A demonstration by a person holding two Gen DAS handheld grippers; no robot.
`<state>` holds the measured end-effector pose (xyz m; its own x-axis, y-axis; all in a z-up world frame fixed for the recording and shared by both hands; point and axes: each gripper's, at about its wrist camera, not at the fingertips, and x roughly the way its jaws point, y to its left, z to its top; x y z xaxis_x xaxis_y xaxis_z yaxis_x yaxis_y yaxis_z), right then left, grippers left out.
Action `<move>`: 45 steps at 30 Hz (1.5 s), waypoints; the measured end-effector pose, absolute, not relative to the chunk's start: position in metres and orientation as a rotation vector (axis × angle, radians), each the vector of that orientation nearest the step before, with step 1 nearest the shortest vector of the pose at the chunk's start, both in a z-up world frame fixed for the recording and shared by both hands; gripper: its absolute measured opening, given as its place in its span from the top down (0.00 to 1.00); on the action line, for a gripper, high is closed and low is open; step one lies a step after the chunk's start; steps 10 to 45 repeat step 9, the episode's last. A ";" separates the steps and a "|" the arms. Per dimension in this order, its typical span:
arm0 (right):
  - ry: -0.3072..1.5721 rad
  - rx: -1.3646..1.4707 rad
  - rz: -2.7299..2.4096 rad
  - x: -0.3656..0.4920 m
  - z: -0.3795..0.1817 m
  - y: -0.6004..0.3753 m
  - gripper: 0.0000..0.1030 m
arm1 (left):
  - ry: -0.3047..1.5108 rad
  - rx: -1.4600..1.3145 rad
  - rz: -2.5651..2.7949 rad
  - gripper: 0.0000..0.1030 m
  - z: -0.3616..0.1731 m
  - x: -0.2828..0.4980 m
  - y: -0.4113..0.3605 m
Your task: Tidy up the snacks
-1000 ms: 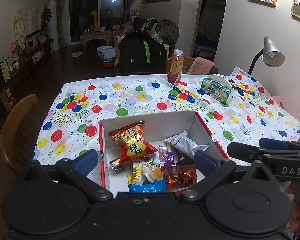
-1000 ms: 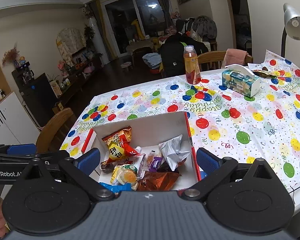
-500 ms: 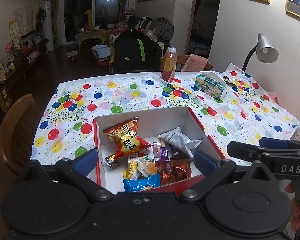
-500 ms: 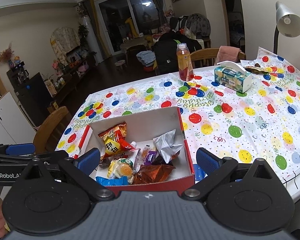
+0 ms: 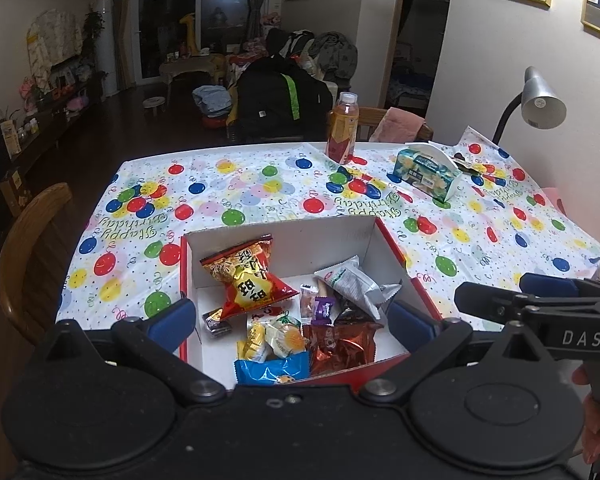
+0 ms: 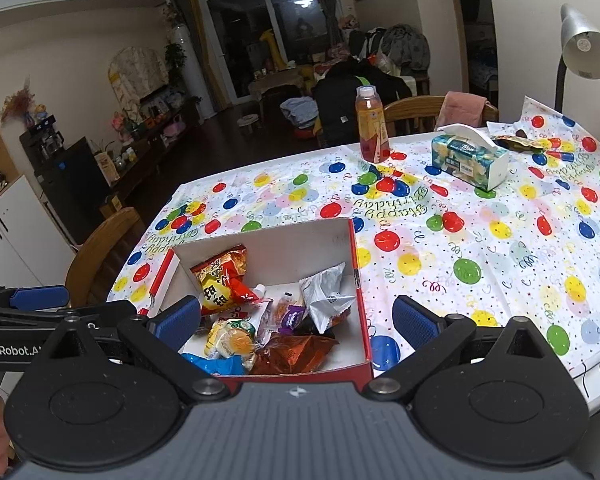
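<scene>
A: How do the fingers stand?
B: Both pairs spread wide with nothing between them: left gripper (image 5: 292, 320) and right gripper (image 6: 298, 318), each held over the near end of the snack box (image 5: 340, 236)

A: And the snacks?
B: All inside the box: red chip bag (image 5: 246, 276) against its left wall, silver packet (image 5: 354, 282) right, blue packet (image 5: 270, 370) at its near wall. The box sits on the worktop (image 5: 260, 192); a juice bottle (image 5: 343, 128) stands well beyond it
</scene>
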<state>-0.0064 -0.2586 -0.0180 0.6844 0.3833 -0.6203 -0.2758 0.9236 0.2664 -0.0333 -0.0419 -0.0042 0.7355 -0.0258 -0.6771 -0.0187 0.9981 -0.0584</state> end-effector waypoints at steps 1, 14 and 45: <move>0.731 0.157 0.377 -0.005 -0.018 -0.260 0.00 | 0.746 -0.066 0.001 0.01 -0.004 -0.033 -0.043; 0.741 0.150 0.418 0.005 -0.020 -0.267 0.00 | 0.756 -0.086 0.039 0.01 -0.005 -0.031 -0.050; 0.741 0.150 0.418 0.005 -0.020 -0.267 0.00 | 0.756 -0.086 0.039 0.01 -0.005 -0.031 -0.050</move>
